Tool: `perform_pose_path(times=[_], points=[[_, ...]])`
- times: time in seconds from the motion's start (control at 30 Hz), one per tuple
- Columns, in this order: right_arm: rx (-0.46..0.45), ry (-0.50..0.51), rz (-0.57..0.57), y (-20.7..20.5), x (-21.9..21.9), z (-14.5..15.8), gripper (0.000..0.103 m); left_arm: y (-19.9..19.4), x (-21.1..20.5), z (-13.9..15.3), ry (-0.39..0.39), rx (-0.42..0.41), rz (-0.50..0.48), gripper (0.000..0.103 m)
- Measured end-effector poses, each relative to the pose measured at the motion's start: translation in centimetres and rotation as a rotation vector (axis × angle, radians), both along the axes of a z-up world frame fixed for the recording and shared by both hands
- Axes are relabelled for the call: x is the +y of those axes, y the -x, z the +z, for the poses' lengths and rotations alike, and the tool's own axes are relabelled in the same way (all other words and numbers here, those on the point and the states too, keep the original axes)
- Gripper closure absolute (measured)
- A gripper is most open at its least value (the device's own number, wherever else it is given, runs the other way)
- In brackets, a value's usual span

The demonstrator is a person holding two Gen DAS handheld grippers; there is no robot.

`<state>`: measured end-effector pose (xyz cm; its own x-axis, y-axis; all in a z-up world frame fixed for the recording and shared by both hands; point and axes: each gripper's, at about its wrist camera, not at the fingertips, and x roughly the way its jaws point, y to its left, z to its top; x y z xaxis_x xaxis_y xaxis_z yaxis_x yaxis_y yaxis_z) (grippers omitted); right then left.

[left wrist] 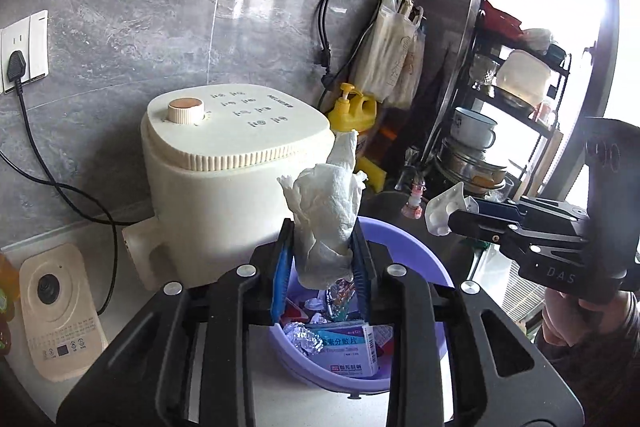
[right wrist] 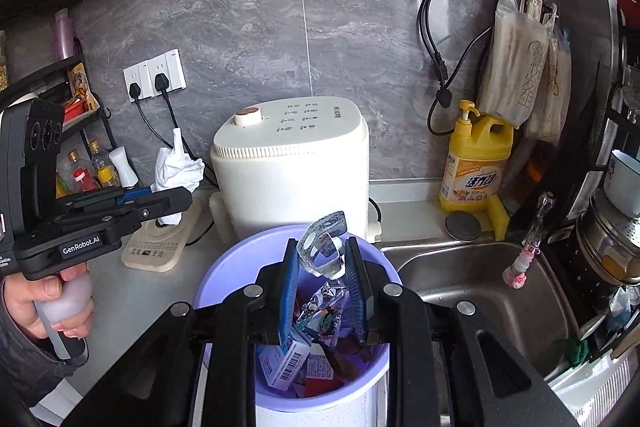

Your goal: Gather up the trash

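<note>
My left gripper [left wrist: 322, 231] is shut on a crumpled white paper towel [left wrist: 326, 203], held upright over a purple basin [left wrist: 400, 239]. The basin holds trash: foil [left wrist: 304, 341], wrappers and a medicine box [left wrist: 348, 351]. In the right wrist view, my right gripper [right wrist: 322, 251] is shut on a clear plastic cup [right wrist: 322, 255] with a blue-and-white peeled lid, above the same basin [right wrist: 224, 267]. Each gripper also shows in the other's view: the right gripper [left wrist: 456, 219] with its cup [left wrist: 444, 209], and the left gripper [right wrist: 176, 201] with its paper towel [right wrist: 176, 167].
A cream cooker [right wrist: 292, 163] stands right behind the basin. A steel sink [right wrist: 472, 279] lies to the right, with a yellow detergent bottle [right wrist: 476, 163] behind it. A flat cream device [left wrist: 56, 307] and plugged cords sit left. A dish rack [left wrist: 512, 87] fills the far right.
</note>
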<state>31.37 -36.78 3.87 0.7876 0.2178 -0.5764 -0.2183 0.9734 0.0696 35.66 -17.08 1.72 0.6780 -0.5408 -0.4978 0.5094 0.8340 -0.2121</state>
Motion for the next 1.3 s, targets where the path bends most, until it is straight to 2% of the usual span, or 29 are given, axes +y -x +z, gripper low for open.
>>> perform_pose_path(times=[0.03, 0.07, 0.13, 0.4, 0.73, 0.9, 0.93, 0.97, 1.03, 1.17, 1.2, 1.27, 1.3], points=[[0.001, -0.002, -0.005, 0.2, -0.3, 0.0, 0.079, -0.1, -0.6, 0.1, 0.004, 0.004, 0.002, 0.023], [0.002, -0.005, -0.010, 0.4, -0.5, 0.0, 0.079, 0.1, -0.9, 0.3, 0.015, -0.014, 0.007, 0.014], [0.003, -0.009, -0.018, 0.7, -1.1, 0.1, 0.079, 0.4, -1.2, 0.8, 0.017, -0.040, 0.003, 0.014], [-0.002, -0.028, -0.029, 1.2, -2.0, 0.0, 0.079, 0.5, 0.4, 1.1, -0.009, -0.025, 0.061, 0.011], [-0.003, -0.023, 0.031, 0.4, 0.1, 0.1, 0.079, 2.0, 4.3, 0.3, -0.028, -0.014, 0.183, 0.007], [0.006, 0.017, 0.082, -1.4, 2.2, -0.7, 0.079, 3.5, 6.3, 0.1, -0.024, -0.009, 0.233, 0.006], [0.017, 0.018, 0.091, -1.9, 2.5, -0.9, 0.076, 3.8, 6.7, 0.1, -0.025, -0.008, 0.242, 0.006], [0.031, 0.020, 0.102, -2.4, 2.8, -1.2, 0.068, 4.1, 7.1, 0.1, -0.023, -0.006, 0.248, 0.006], [0.025, 0.021, 0.086, -2.5, 3.1, -1.3, 0.041, 4.5, 7.9, 0.0, -0.020, 0.000, 0.269, 0.006], [0.019, 0.005, 0.101, -1.9, 3.5, -1.0, 0.038, 5.4, 9.0, -0.1, -0.024, 0.019, 0.310, 0.006], [0.019, 0.004, 0.105, -1.7, 3.5, -1.0, 0.036, 5.6, 9.2, -0.1, -0.024, 0.022, 0.315, 0.006], [0.017, -0.006, 0.117, -1.2, 3.7, -0.9, 0.023, 6.2, 9.6, 0.0, -0.036, 0.017, 0.327, 0.006], [0.015, -0.008, 0.122, -0.9, 3.9, -0.8, 0.022, 6.4, 9.8, 0.1, -0.040, 0.017, 0.332, 0.006]])
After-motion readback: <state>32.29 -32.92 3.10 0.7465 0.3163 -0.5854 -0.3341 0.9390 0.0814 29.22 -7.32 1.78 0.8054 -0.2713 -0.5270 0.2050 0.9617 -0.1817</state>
